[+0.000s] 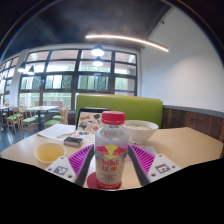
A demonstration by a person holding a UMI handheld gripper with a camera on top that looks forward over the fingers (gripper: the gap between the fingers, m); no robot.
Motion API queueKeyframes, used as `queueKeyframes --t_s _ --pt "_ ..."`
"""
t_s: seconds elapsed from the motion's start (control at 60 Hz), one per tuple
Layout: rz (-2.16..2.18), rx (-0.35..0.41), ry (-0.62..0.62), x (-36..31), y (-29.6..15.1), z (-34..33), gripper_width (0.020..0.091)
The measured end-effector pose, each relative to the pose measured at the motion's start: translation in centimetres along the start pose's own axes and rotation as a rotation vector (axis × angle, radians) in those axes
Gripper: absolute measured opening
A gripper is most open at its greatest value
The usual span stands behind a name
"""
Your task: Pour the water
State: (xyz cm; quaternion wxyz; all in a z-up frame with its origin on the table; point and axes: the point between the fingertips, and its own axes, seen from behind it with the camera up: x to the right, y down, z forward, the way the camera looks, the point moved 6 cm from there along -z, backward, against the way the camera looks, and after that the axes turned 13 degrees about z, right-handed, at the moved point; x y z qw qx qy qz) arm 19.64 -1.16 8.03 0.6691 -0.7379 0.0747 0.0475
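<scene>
Gripper view
Gripper (108,168): seen closed narrowly on the bottle, both pink pads (82,160) pressed against its sides.
Bottle (110,150): held upright between the fingers, red cap on, above the table (185,145).
Bowl (140,130): set just beyond the bottle.
Cup (48,152): placed left of the fingers, yellow liquid inside.

bottle (111,150): 1 | bowl (140,130): 1 | cup (48,152): 1 | fingers (80,160): 2
</scene>
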Motion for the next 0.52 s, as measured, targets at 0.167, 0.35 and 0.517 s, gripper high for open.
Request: queueKeyframes --t_s 0.167,0.35,0.517 --pt "-0.031 0.026 0.025 -1.0 -1.6 -6.2 0.0826" --pt "-0.008 0.022 0.011 -2.2 -3.1 -15.1 0.0823" --pt "0.073 0.019 -0.031 -2.8 -3.7 -22.0 0.0827"
